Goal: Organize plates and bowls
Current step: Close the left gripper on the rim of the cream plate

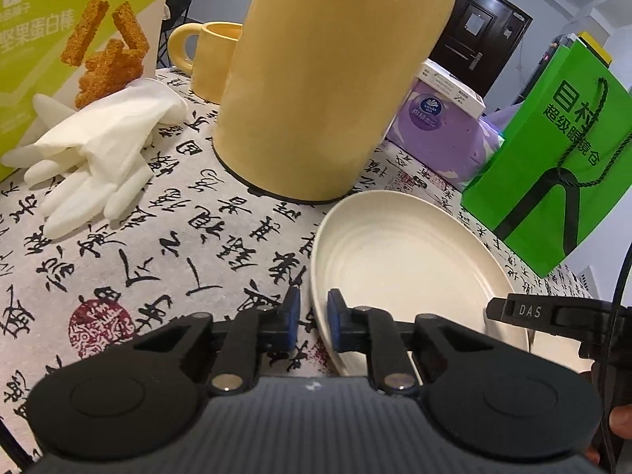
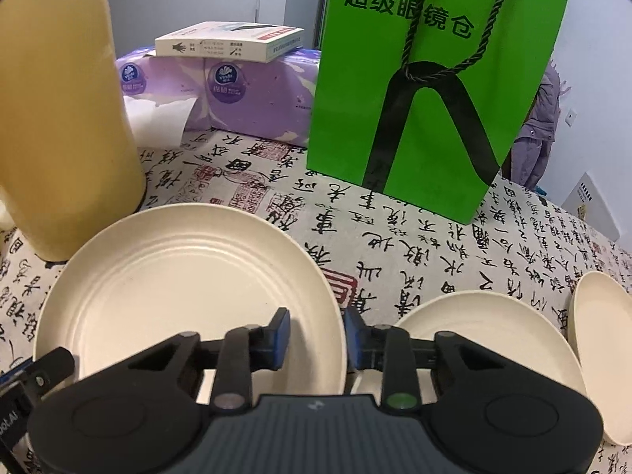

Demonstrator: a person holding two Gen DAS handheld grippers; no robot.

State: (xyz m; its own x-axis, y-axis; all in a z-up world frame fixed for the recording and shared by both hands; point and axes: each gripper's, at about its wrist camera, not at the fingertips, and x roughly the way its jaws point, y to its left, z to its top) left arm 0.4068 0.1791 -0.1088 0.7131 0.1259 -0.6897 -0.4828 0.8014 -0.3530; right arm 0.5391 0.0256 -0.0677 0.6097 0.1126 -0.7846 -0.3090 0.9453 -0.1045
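Note:
A large cream plate (image 1: 410, 260) lies on the calligraphy tablecloth; it also shows in the right wrist view (image 2: 177, 284). My left gripper (image 1: 313, 320) straddles its left rim, jaws slightly apart with the rim between them. My right gripper (image 2: 316, 335) straddles the plate's right rim, jaws apart. A smaller cream plate (image 2: 486, 335) lies right of it, and a third cream dish (image 2: 604, 359) sits at the far right edge. The right gripper's body (image 1: 553, 312) shows at the plate's right in the left wrist view.
A tall yellow kettle (image 1: 328, 91) stands just behind the plate, with a yellow mug (image 1: 209, 59) behind it. White rubber gloves (image 1: 98, 158) and a snack box (image 1: 59, 39) are at left. A green paper bag (image 2: 434, 91) and purple tissue packs (image 2: 245, 94) stand behind.

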